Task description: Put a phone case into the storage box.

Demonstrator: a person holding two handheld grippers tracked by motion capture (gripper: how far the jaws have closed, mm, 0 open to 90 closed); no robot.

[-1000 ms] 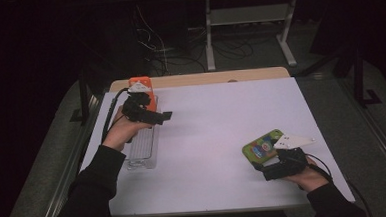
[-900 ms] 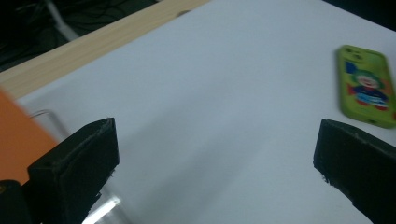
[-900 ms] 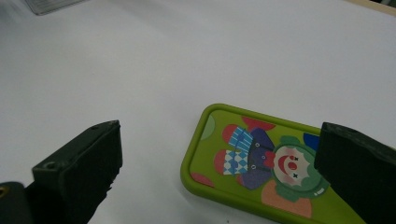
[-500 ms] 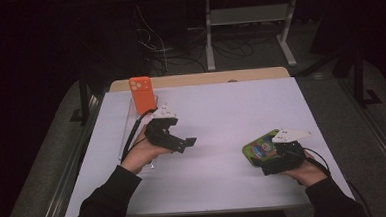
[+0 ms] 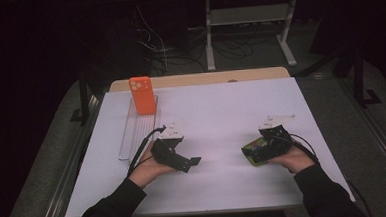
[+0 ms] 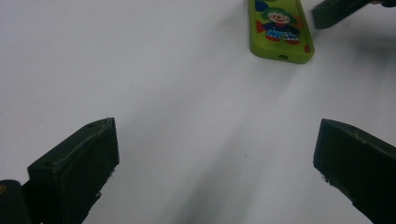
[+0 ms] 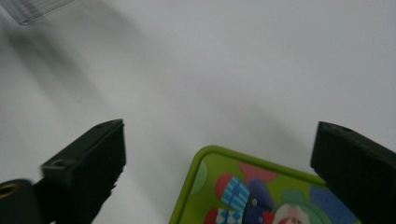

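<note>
A green phone case [image 6: 280, 28] printed with a clown lies flat on the white table, front right. My right gripper [image 5: 259, 147] hovers over it, and in the right gripper view its jaws stand wide open [image 7: 217, 135] with the case's corner [image 7: 252, 186] between and below them, not touching. My left gripper [image 5: 191, 162] is at the front middle, pointing right toward the green case [image 5: 248, 154], open [image 6: 217, 135] and with nothing in it. An orange phone case [image 5: 142, 95] stands upright at the far end of a clear tray [image 5: 132, 134].
The white tabletop [image 5: 221, 112] has a wooden strip [image 5: 204, 79] along its far edge. The clear tray's corner [image 7: 37, 9] shows at the top left of the right gripper view. Past the table are dark floor, cables and a metal stand [image 5: 246, 15].
My left gripper has let go of the orange case, which stays standing in the tray, and has come toward the front and to the right. The right gripper has barely moved.
</note>
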